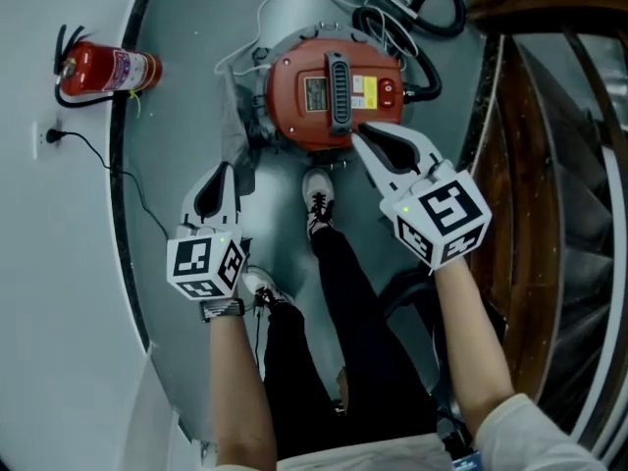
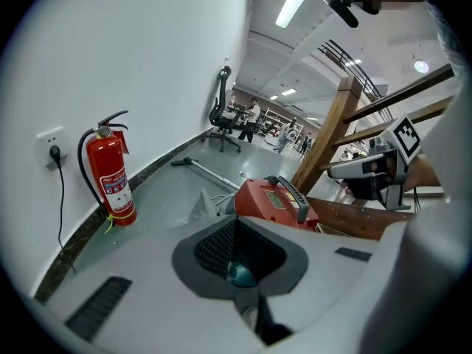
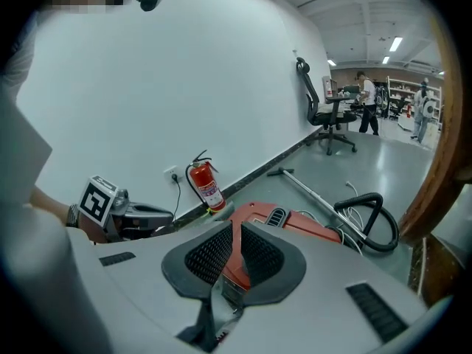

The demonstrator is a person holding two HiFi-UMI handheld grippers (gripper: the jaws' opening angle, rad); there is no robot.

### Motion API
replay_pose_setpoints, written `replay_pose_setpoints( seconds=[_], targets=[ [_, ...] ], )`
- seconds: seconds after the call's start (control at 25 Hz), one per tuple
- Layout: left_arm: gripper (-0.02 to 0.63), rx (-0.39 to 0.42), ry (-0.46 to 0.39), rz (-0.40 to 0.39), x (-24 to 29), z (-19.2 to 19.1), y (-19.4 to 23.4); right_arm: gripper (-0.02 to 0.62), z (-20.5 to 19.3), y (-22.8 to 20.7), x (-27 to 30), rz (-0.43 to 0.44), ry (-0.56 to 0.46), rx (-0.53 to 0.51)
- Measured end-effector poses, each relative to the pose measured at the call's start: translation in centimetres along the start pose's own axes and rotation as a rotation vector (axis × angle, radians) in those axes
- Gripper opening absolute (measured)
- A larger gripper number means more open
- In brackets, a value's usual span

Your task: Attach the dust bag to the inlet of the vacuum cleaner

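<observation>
The red vacuum cleaner [image 1: 329, 91] lies on the grey floor ahead of me, also seen in the left gripper view [image 2: 276, 201] and the right gripper view [image 3: 295, 223]. A pale grey crumpled dust bag [image 1: 238, 116] sits against its left side [image 2: 201, 206]. My left gripper [image 1: 218, 186] hangs in the air short of the bag, its jaws a little apart with only floor between them. My right gripper [image 1: 381, 143] hovers over the vacuum's near right edge, its jaws a narrow gap apart, holding nothing.
A red fire extinguisher [image 1: 103, 70] and a wall socket [image 1: 51, 135] are at the left wall. The black hose [image 1: 422, 8] coils behind the vacuum, and a wand [image 2: 210, 172] lies farther off. A wooden stair rail [image 1: 535, 116] runs at right. My shoes [image 1: 319, 202] stand just before the vacuum.
</observation>
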State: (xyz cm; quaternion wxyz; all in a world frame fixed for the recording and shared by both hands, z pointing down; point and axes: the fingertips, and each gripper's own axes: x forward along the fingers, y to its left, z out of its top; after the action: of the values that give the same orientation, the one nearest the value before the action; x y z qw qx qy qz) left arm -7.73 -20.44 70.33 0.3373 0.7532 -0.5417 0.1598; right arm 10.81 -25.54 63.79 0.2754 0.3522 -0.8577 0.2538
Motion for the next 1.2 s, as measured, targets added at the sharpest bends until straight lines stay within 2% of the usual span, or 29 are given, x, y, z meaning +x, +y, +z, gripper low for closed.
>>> replay_pose_setpoints(
  seconds=[0.28, 0.48, 0.6, 0.76, 0.88, 1.04, 1.2],
  targets=[
    [0.002, 0.050, -0.039, -0.037, -3.5, 4.9, -1.5, 0.041, 3.9, 2.4, -3.4, -0.013, -0.038, -0.059],
    [0.002, 0.106, -0.022, -0.066, -5.8, 7.0, -2.9, 0.038, 5.3, 3.9, -5.9, -0.002, -0.047, -0.077],
    [0.002, 0.200, 0.004, -0.073, -6.7, 7.8, -4.3, 0.037, 5.7, 4.3, -7.6, -0.014, -0.046, -0.102],
    [0.002, 0.334, 0.039, -0.093, -7.7, 8.9, -6.1, 0.037, 6.7, 4.6, -9.7, -0.024, -0.069, -0.047],
    [0.002, 0.358, 0.034, -0.112, -9.1, 10.0, -7.4, 0.037, 7.1, 5.2, -11.3, -0.031, -0.056, -0.056],
    [0.002, 0.387, 0.010, -0.127, -11.5, 12.1, -8.6, 0.037, 8.5, 7.7, -13.3, 0.009, -0.071, -0.089],
    [0.002, 0.407, -0.025, -0.128, -13.9, 14.3, -9.0, 0.037, 10.3, 9.0, -15.8, -0.011, -0.073, -0.123]
  ],
)
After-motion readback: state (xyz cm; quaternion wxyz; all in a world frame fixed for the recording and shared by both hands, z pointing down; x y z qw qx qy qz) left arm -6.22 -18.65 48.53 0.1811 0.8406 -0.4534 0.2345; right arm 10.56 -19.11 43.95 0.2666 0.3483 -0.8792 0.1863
